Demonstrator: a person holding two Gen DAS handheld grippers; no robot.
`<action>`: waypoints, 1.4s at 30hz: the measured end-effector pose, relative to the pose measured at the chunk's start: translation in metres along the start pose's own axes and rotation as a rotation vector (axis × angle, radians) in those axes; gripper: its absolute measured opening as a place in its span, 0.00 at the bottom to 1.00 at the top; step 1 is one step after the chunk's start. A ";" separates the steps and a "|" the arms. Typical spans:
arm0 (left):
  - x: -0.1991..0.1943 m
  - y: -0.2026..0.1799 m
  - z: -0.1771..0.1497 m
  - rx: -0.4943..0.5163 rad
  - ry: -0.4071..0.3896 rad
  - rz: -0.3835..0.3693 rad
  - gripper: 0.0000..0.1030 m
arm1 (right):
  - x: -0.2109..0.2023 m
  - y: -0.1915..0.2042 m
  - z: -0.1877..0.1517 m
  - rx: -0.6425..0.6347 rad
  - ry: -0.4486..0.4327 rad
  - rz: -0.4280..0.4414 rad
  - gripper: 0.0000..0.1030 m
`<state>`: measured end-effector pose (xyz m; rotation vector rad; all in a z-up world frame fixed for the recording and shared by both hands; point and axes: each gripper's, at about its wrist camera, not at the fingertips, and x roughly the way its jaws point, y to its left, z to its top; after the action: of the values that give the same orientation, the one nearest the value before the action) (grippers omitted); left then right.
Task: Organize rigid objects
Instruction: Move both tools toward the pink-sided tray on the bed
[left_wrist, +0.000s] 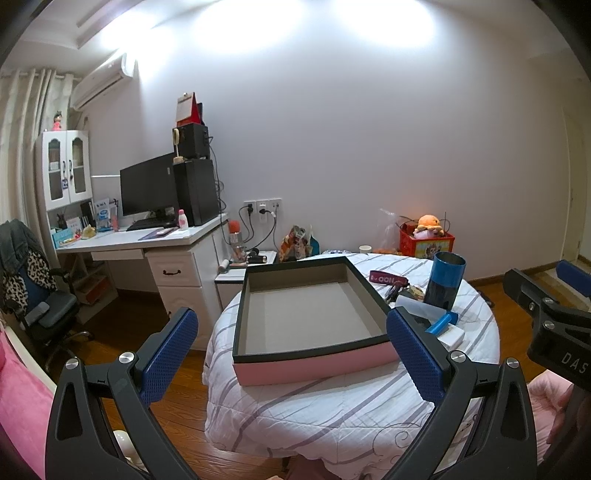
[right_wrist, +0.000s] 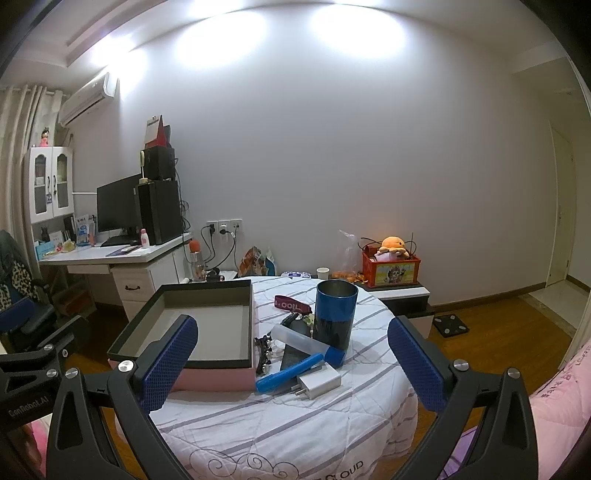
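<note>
I hold both tools above the near edge of a round worktop (right_wrist: 280, 417) covered with a white striped cloth. My left hand-held gripper (left_wrist: 291, 352) has its blue pads spread wide with nothing between them; it faces the open box (left_wrist: 306, 314), pink outside, black-rimmed and grey inside, which sits empty on the left part of the worktop. My right hand-held gripper (right_wrist: 291, 363) is likewise spread wide and grips nothing.

The loose things lie just to the right of the box. A tall blue and black cup (right_wrist: 334, 314) stands upright, open at the top. In front of it a clear tube with a blue cap (right_wrist: 306, 341) lies on its side, resting on a dark flat phone-like slab (right_wrist: 291, 356). A blue stick (right_wrist: 290, 373) lies slanted beside the box's near right corner, touching a white charger plug (right_wrist: 319, 382) on the cloth. A black hair clip (right_wrist: 264, 354) sits against the box's right wall. Behind these lies a maroon strap with white letters (right_wrist: 291, 304), with something dark next to it that I cannot make out.

Beyond the worktop, a paper cup (right_wrist: 322, 273) and a red crate (right_wrist: 391, 271) holding an orange plush toy (right_wrist: 395, 243) stand on a low cabinet by the wall. At far left is a white desk (right_wrist: 110, 258) with a monitor (right_wrist: 118, 203).
</note>
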<state>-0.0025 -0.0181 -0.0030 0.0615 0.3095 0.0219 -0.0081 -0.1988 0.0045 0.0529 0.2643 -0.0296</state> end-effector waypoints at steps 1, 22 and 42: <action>0.000 0.000 0.000 0.001 0.002 0.000 1.00 | -0.001 0.000 0.000 0.000 0.000 -0.001 1.00; 0.005 0.008 -0.006 -0.005 0.021 0.018 1.00 | 0.005 -0.005 -0.004 0.001 0.027 -0.010 1.00; 0.039 0.008 0.011 -0.024 0.082 0.027 1.00 | 0.031 -0.007 0.002 -0.003 0.072 -0.008 1.00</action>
<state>0.0377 -0.0097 -0.0035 0.0408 0.3908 0.0555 0.0225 -0.2067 -0.0019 0.0498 0.3362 -0.0349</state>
